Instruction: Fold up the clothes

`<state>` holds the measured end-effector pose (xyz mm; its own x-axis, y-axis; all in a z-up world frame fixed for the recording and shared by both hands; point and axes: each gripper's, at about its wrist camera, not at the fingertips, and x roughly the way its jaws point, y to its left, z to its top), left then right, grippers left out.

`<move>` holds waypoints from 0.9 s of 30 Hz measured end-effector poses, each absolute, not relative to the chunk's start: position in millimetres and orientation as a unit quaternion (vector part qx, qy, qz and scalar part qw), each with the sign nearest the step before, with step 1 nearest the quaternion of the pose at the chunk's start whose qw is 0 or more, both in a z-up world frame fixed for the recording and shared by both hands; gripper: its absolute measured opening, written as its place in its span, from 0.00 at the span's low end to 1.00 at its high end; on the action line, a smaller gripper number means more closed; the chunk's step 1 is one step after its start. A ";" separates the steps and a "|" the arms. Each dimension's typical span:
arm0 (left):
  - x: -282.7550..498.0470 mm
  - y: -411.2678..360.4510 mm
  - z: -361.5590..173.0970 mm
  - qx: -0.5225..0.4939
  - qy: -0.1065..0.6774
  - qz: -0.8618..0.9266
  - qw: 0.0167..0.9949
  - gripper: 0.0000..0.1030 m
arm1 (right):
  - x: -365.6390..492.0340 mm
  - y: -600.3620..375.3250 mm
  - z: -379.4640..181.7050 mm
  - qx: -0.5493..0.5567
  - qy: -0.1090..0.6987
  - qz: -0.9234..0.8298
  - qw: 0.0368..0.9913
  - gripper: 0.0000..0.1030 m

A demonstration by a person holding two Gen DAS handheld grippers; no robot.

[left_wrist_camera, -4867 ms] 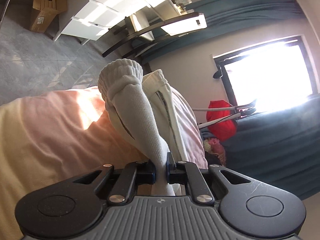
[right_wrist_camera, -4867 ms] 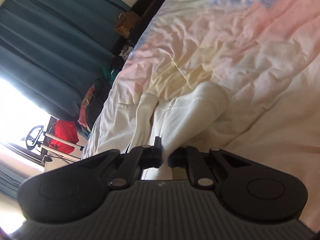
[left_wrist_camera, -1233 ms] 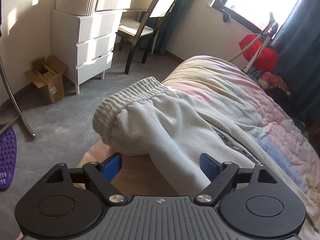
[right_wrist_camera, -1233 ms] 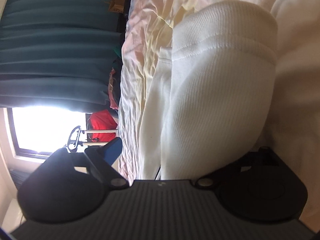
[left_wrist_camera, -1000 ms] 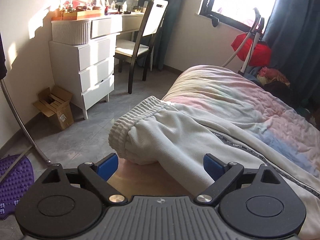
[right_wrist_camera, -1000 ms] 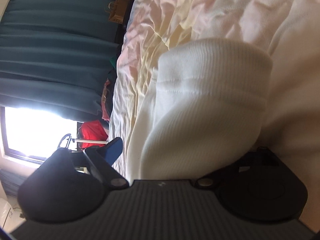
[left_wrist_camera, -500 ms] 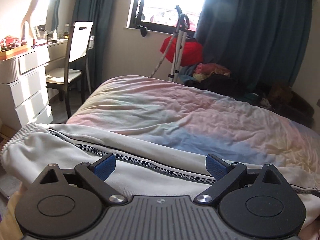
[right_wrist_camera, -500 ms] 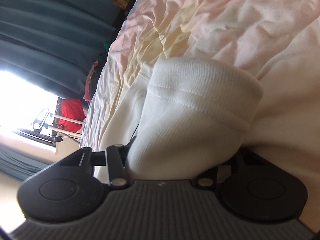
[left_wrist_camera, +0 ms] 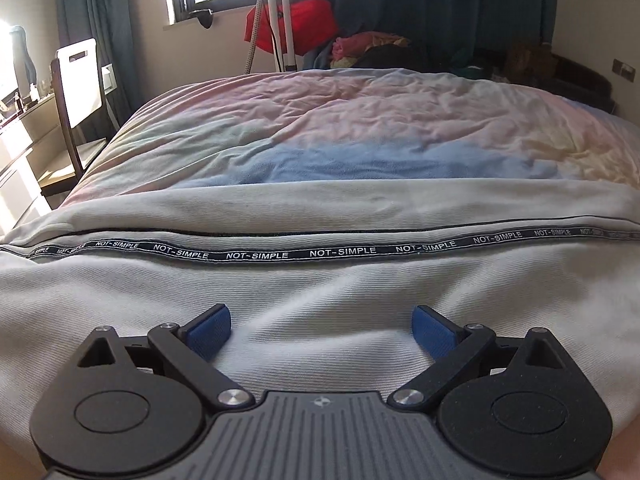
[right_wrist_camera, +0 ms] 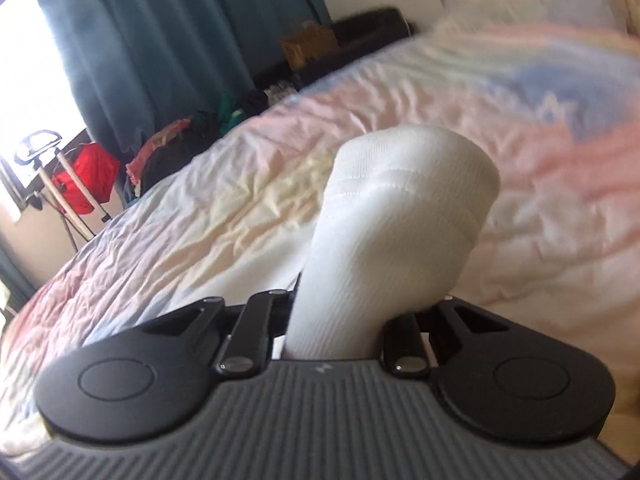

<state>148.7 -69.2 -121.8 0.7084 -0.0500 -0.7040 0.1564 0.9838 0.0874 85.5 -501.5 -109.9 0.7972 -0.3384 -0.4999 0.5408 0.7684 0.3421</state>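
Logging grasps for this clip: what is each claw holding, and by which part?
Right claw grips the white sweatpants by the ribbed cuff end. Left claw is open, holding nothing.

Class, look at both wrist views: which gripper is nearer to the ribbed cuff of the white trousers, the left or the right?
Right. The right gripper is shut on the trouser leg just below the ribbed cuff. The left gripper is open over the trousers by the lettered stripe, with no cuff in its view.

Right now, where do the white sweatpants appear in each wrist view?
Left wrist: the white sweatpants lie flat across the lower half, under the open left gripper.
Right wrist: their ribbed cuff rises at centre from the right gripper.
Shared landmark: the red bag by the window.
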 end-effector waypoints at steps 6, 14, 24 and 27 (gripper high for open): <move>148.5 -65.3 -111.9 0.068 0.377 -0.059 0.922 0.96 | 87.3 -396.5 -66.3 0.054 0.115 -0.160 0.979 0.19; 138.2 -39.8 -56.1 0.027 0.316 -0.052 0.947 0.94 | 81.9 -233.2 -115.3 -0.194 0.147 0.042 0.969 0.19; 126.8 -5.4 -22.2 -0.024 0.278 -0.075 0.957 0.94 | 71.0 -176.7 -154.8 -0.327 0.172 0.081 0.926 0.20; 130.9 13.7 -18.7 -0.061 0.270 -0.077 0.958 0.95 | 64.1 -147.4 -145.7 -0.315 0.152 0.111 0.930 0.20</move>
<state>130.9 13.7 -18.7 0.8419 -0.1802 -0.5086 0.1143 0.9808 -0.1583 64.1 -147.4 -145.7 0.9291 0.1098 -0.3531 -0.3016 0.7776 -0.5517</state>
